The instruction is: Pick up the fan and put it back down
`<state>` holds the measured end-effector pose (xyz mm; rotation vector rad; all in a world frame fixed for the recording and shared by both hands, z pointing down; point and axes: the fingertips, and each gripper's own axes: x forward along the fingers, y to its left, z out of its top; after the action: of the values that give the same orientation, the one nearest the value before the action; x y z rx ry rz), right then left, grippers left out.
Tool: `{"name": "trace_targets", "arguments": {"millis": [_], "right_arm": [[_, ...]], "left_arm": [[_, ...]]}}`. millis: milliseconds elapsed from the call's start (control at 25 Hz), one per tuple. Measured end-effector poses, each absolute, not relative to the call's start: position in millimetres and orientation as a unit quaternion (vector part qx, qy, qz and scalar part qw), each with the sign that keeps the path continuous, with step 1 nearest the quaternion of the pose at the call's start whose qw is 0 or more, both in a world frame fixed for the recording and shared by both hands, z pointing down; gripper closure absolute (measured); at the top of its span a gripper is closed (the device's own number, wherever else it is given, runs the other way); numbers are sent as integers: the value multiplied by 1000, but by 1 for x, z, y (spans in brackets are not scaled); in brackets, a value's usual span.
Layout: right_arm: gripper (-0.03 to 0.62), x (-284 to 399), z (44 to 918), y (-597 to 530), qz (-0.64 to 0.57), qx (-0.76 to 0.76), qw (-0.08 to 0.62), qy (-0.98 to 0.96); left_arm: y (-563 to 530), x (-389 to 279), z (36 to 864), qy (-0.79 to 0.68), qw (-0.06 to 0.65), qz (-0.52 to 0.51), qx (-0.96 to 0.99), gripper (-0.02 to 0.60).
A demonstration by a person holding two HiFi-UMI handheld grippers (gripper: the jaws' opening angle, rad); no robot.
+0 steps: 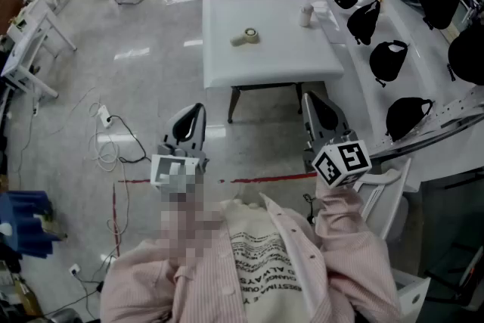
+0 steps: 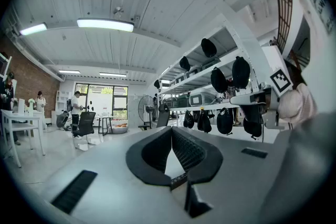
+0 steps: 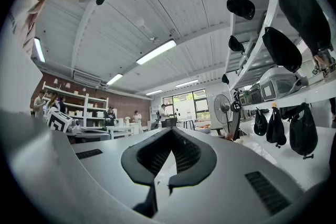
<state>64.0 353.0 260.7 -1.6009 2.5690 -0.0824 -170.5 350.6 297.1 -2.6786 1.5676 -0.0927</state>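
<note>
head view: the left claw [image 1: 193, 117] and right claw [image 1: 321, 111] are held pressed together and empty, on the near side of the white worktop [image 1: 272, 57]. no fan is seen on the worktop.
left gripper view: a pedestal fan [image 2: 145, 108] is seen far off, judged to stand beyond the worktop.
right gripper view: the same fan is seen, equally distant.
if the claws are not spread before contact, the fan could be knocked over rather than gripped.
</note>
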Motion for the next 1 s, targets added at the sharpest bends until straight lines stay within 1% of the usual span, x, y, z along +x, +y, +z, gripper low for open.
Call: {"name": "trace_targets", "arguments": {"millis": [200, 400, 800, 840, 920, 1000], "right_arm": [[595, 69, 264, 356, -34, -531, 55, 845], [595, 72, 264, 362, -39, -520, 77, 850], [594, 90, 273, 370, -50, -521, 77, 849], [594, 90, 273, 371, -50, -520, 77, 849], [594, 92, 275, 373, -53, -518, 77, 850], [594, 93, 277, 375, -52, -516, 79, 851]], "left_arm": [[355, -164, 301, 501, 15, -34, -865, 578], [359, -156, 307, 496, 15, -44, -867, 578], [364, -145, 313, 514, 3, -53, -856, 576], [365, -143, 313, 513, 2, -52, -857, 564], [368, -140, 313, 509, -2, -47, -859, 479], [370, -137, 315, 507, -8, -44, -861, 419]]}}
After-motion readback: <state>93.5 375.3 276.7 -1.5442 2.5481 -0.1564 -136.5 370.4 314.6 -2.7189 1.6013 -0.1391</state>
